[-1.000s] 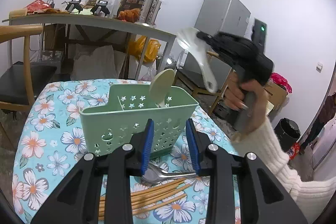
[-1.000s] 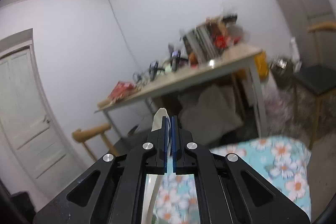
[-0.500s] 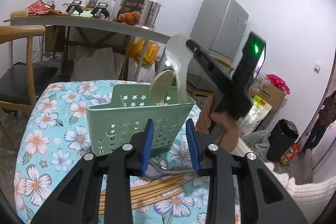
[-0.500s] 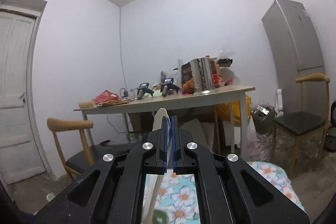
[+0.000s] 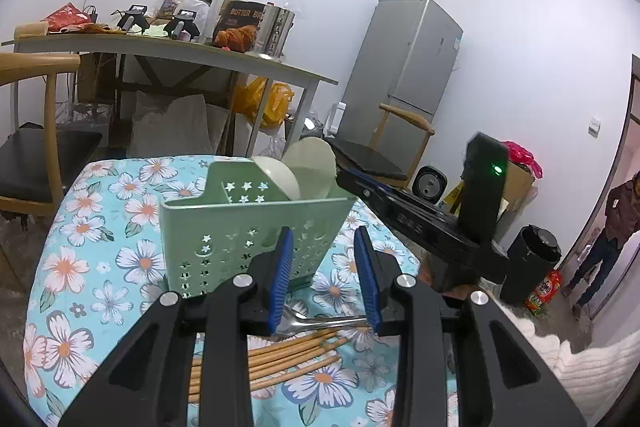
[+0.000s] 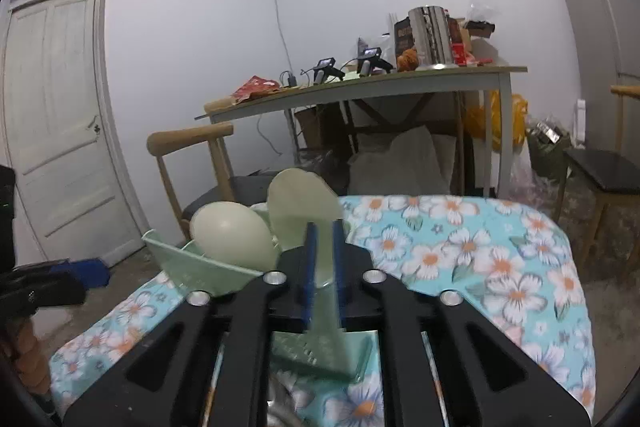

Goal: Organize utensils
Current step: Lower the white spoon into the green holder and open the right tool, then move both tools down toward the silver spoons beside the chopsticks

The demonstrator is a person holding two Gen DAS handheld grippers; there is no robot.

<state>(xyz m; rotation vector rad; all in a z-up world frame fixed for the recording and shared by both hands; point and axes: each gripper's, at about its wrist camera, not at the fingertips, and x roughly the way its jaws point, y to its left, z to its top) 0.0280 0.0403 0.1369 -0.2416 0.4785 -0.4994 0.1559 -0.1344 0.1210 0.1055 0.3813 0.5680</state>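
Note:
A green perforated caddy [image 5: 256, 235] stands on the floral tablecloth [image 5: 92, 267]. Two pale spoons stand in it bowl-up, one [image 5: 276, 177] on the left and one [image 5: 314, 167] on the right. In the right wrist view my right gripper [image 6: 323, 269] hovers over the caddy [image 6: 192, 261]. Its jaws are opening, and the handle of the nearer spoon [image 6: 300, 205] runs loosely between the pads. The other spoon [image 6: 230, 235] leans to its left. My left gripper [image 5: 322, 279] is open and holds nothing, just in front of the caddy. Under it lie a metal spoon [image 5: 320, 321] and wooden chopsticks [image 5: 280, 359].
Behind the table are a cluttered desk [image 5: 168, 47], wooden chairs [image 5: 36, 147] [image 5: 384, 163] and a grey fridge [image 5: 404, 67]. A black bin [image 5: 528, 267] sits on the floor at the right. A person [image 5: 612, 239] stands in the doorway there.
The right gripper came down from above with the second pale spoon, which now stands in the caddy beside the first. Its pads, shut before, have parted. The left gripper stayed put.

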